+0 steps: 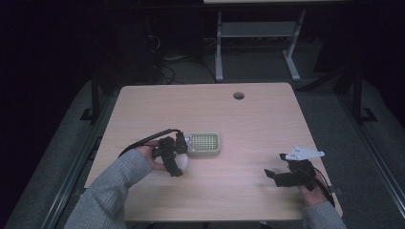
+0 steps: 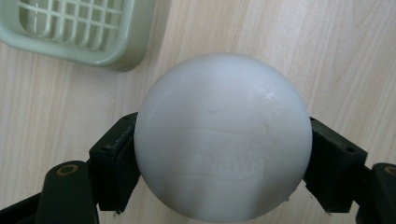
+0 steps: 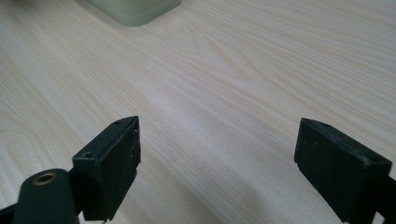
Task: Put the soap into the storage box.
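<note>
A white rounded bar of soap (image 2: 223,135) with embossed lettering sits between the jaws of my left gripper (image 2: 223,164), which is shut on it just above the wooden table (image 1: 248,119). In the high view the soap (image 1: 183,163) and left gripper (image 1: 179,164) are at the table's left-centre, right beside a pale green soap dish (image 1: 204,143) with a grid insert. The dish (image 2: 126,51) lies just beyond the soap, apart from it. My right gripper (image 1: 276,165) rests near the front right, open, with nothing between its jaws (image 3: 217,154).
A round cable hole (image 1: 239,95) sits near the table's far edge. Behind the table, on the dark floor, stand the grey legs of another desk (image 1: 218,47) and some cables. A corner of the green dish (image 3: 135,11) lies far ahead of the right gripper.
</note>
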`<act>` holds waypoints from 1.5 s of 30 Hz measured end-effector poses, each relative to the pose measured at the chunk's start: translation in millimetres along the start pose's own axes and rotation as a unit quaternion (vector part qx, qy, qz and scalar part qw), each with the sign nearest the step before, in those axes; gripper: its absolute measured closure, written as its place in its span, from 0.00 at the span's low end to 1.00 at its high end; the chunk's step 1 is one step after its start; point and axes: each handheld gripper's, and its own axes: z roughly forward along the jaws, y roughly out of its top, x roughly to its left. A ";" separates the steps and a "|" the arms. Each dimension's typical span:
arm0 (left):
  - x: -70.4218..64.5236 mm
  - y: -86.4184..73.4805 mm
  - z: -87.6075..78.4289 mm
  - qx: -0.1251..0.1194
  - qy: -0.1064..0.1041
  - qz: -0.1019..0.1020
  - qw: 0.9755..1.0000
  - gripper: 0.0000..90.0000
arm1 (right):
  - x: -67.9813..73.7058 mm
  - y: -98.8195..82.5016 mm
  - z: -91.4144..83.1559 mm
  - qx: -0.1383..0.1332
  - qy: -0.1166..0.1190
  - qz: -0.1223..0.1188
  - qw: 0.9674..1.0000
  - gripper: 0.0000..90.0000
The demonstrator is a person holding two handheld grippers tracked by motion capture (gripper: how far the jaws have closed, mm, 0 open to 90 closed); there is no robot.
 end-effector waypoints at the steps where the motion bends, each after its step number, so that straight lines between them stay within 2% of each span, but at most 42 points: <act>1: 0.0 0.0 0.0 0.000 0.000 0.000 1.000 0.25 | 0.0 0.0 0.0 0.000 0.000 0.000 1.000 0.15; 6: 1.7 4.5 -1.8 0.000 0.000 0.000 1.000 0.25 | 0.0 0.0 -0.4 0.000 0.000 0.001 1.000 0.16; 9: 3.8 7.7 -4.3 0.003 0.002 0.006 1.000 0.25 | 0.0 0.0 -0.8 -0.002 0.000 0.002 1.000 0.16; 31: 20.5 31.5 -11.0 -0.009 -0.005 0.010 1.000 0.25 | -0.6 -0.1 -0.8 -0.002 0.002 0.000 1.000 0.16; 38: 25.8 41.0 -11.9 -0.001 0.000 0.020 1.000 0.25 | -0.3 0.3 -0.4 -0.002 0.002 0.000 1.000 0.16; 39: 26.8 42.8 -11.2 -0.005 -0.001 0.015 1.000 0.25 | -0.2 0.3 -0.3 -0.003 0.003 0.001 1.000 0.16; 45: 31.4 50.0 -11.2 0.000 0.000 0.020 1.000 0.25 | -0.3 0.3 0.1 -0.004 0.003 0.002 1.000 0.15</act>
